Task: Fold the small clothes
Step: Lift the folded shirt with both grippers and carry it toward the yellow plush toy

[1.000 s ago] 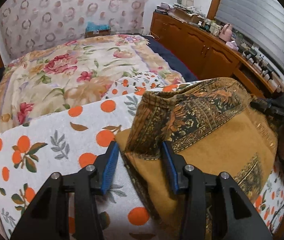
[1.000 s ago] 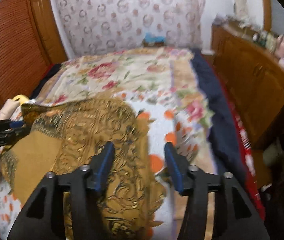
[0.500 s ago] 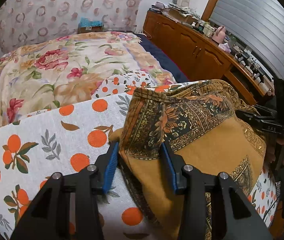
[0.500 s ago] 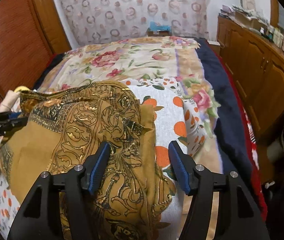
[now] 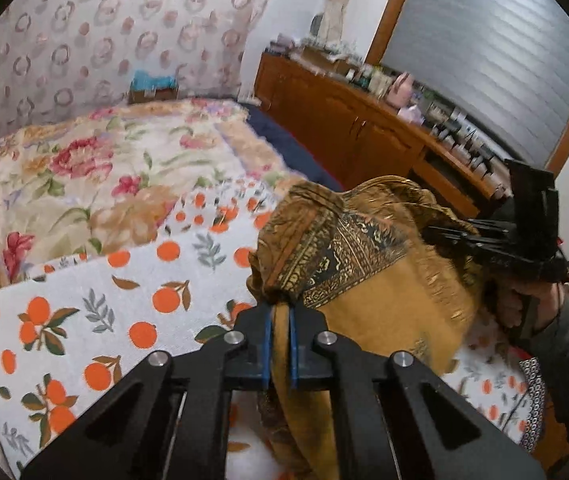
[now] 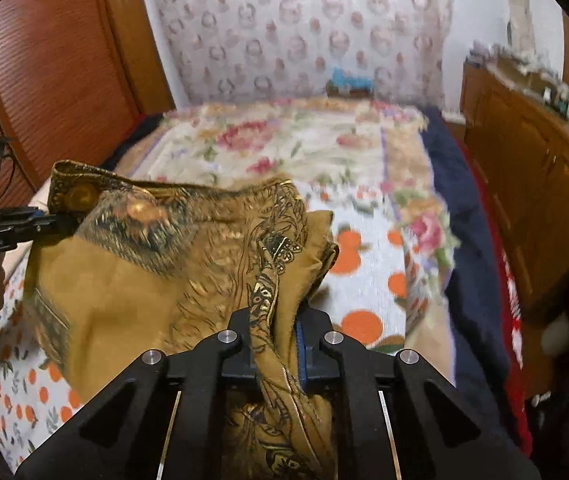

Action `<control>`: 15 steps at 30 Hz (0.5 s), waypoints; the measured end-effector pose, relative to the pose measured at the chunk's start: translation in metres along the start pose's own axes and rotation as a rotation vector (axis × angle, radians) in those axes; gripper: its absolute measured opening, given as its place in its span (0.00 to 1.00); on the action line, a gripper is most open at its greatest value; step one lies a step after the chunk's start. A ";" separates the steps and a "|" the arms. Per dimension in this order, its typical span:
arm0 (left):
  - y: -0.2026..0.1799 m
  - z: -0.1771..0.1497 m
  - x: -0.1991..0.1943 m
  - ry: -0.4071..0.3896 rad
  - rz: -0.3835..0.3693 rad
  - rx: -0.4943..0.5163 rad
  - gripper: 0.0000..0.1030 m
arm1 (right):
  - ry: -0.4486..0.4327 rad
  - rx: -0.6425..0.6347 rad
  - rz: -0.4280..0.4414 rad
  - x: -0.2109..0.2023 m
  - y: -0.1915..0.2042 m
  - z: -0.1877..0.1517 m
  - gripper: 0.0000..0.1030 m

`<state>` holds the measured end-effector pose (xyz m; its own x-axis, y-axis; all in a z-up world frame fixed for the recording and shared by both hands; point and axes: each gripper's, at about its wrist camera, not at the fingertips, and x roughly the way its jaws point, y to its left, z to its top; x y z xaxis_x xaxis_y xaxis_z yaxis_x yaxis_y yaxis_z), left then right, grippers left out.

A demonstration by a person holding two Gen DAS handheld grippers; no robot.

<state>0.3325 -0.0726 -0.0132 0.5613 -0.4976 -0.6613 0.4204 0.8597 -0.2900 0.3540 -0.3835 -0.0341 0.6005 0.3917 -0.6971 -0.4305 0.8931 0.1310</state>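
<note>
A mustard-yellow garment [image 5: 380, 296] with a dark gold patterned border is lifted off the orange-print cloth [image 5: 96, 308] on the bed. My left gripper [image 5: 280, 350] is shut on one bunched edge of it. In the right wrist view my right gripper [image 6: 274, 346] is shut on the opposite patterned edge of the garment [image 6: 132, 280]. The fabric hangs stretched between the two. Each gripper shows in the other's view, the right one [image 5: 496, 240] at the right and the left one [image 6: 12, 228] at the far left.
A floral quilt [image 5: 84, 168] covers the bed behind the orange-print cloth. A wooden sideboard [image 5: 348, 128] with small items runs along the right. A wooden slatted panel [image 6: 52, 68] stands on the left. A dark blue blanket [image 6: 472, 264] edges the bed.
Both grippers have shut on the garment's edges and raised it off the bed. Before, their jaws were open around the fabric lying on the cloth.
</note>
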 end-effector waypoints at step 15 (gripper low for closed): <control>0.029 -0.023 -0.135 -0.220 0.132 -0.048 0.03 | -0.180 -0.157 0.123 -0.023 0.108 0.069 0.07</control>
<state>0.2522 0.0227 0.0515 0.7530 -0.3897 -0.5303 0.3021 0.9206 -0.2476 0.3407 -0.2807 0.0445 0.6416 0.5408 -0.5440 -0.5983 0.7966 0.0863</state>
